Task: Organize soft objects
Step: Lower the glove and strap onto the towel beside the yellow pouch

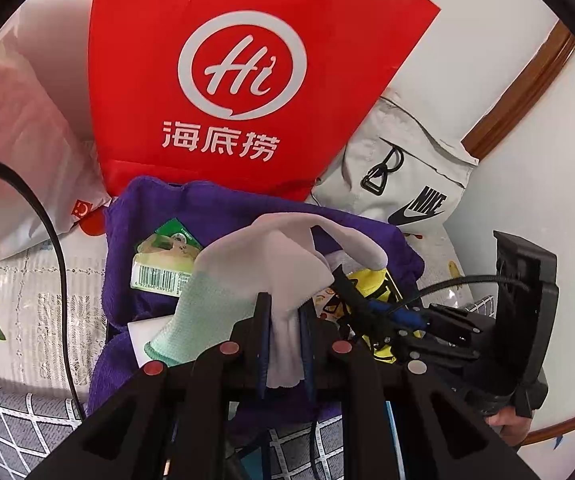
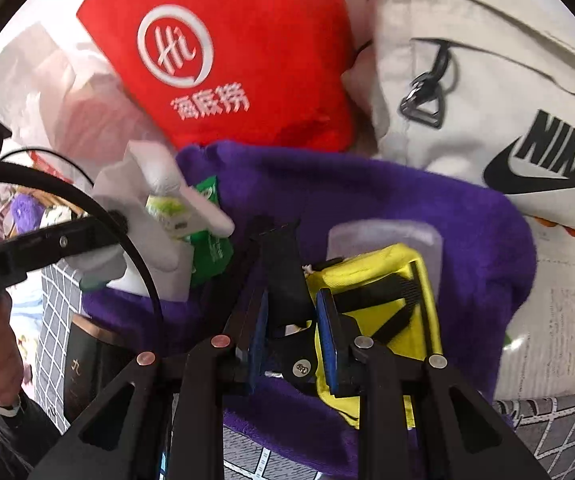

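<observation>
a: glove (image 1: 263,280) is in the left gripper (image 1: 283,344), jaws pinched on its palm, cuff and fingers drooping free above the purple towel (image 1: 223,216).
b: right gripper (image 2: 293,336)?
a: jaws closed narrow on a black strap (image 2: 283,276) of the yellow pouch (image 2: 383,300), which lies on the towel.
b: risks?
a: glove is held by a thin fold, so i'd guess it slides out if swung fast. loose fingers could snag the green packet (image 1: 165,258) on the towel and drag it along.
b: and the right side?
a: strap only, so the pouch may swing or tip when lifted, maybe tug the towel. the grippers are just beside each other, and the left one's cable (image 2: 99,208) arcs near the right, so tangling or a bump looks possible.
b: red bag (image 1: 247,72) and nike bag (image 1: 399,176)?
a: behind the towel, touching its edge. can't tell if either mouth is open.
</observation>
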